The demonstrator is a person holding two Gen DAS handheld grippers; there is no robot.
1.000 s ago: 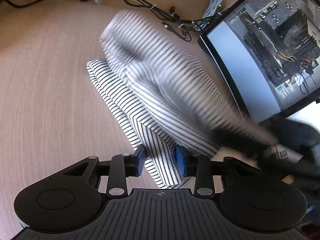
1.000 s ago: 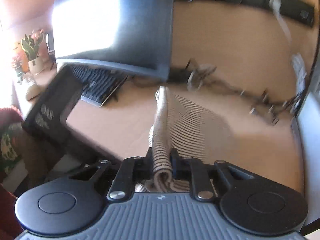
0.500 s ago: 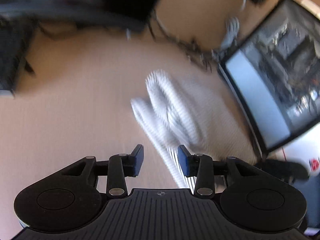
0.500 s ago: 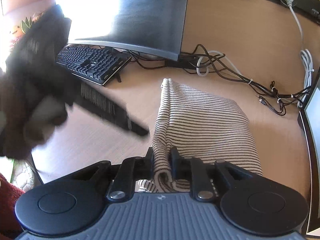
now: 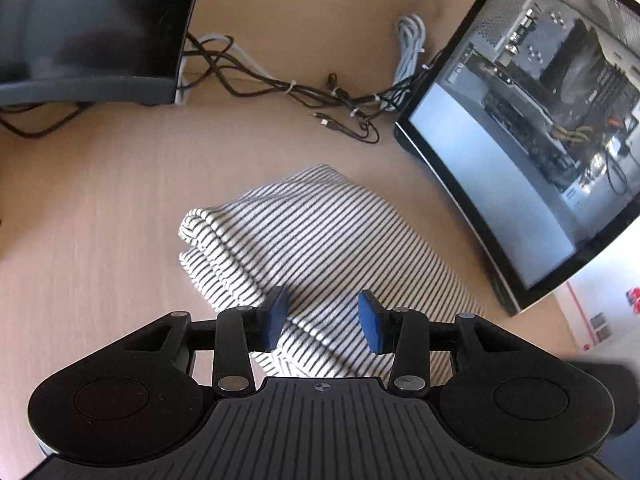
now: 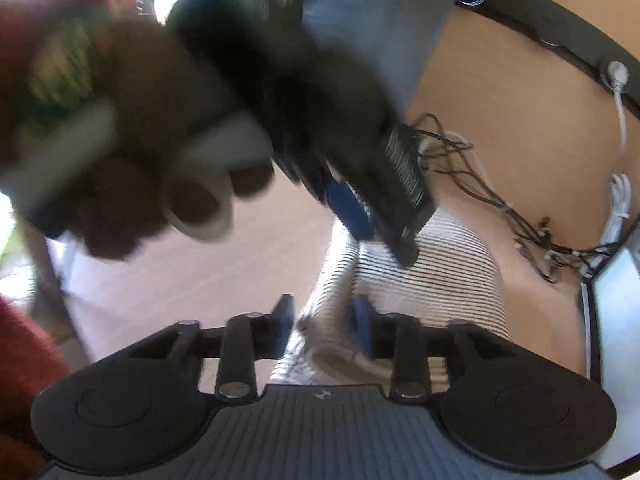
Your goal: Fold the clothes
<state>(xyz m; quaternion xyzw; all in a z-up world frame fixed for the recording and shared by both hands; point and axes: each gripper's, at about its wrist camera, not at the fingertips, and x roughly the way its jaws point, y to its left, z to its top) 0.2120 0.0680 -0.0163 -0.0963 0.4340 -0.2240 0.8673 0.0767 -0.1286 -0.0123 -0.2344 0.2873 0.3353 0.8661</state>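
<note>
A black-and-white striped garment [image 5: 320, 248] lies folded in layers on the wooden desk [image 5: 100, 220]. My left gripper [image 5: 323, 322] is open and empty, hovering just above the garment's near part. In the right wrist view the same garment [image 6: 432, 280] lies ahead, and my right gripper [image 6: 324, 324] is open with the near folded edge lying loosely between its jaws. The left gripper, held by a hand [image 6: 132, 152], passes blurred across the upper left of the right wrist view and hides much of the desk there.
A dark monitor [image 5: 88, 28] stands at the back left. A glass-sided computer case [image 5: 532, 140] stands close on the right of the garment. A tangle of cables [image 5: 320, 96] runs along the desk behind it.
My right gripper has opened and let go of the striped fold it was holding. My left gripper has swung back over the garment, open wider. The folded garment now rests on the desk.
</note>
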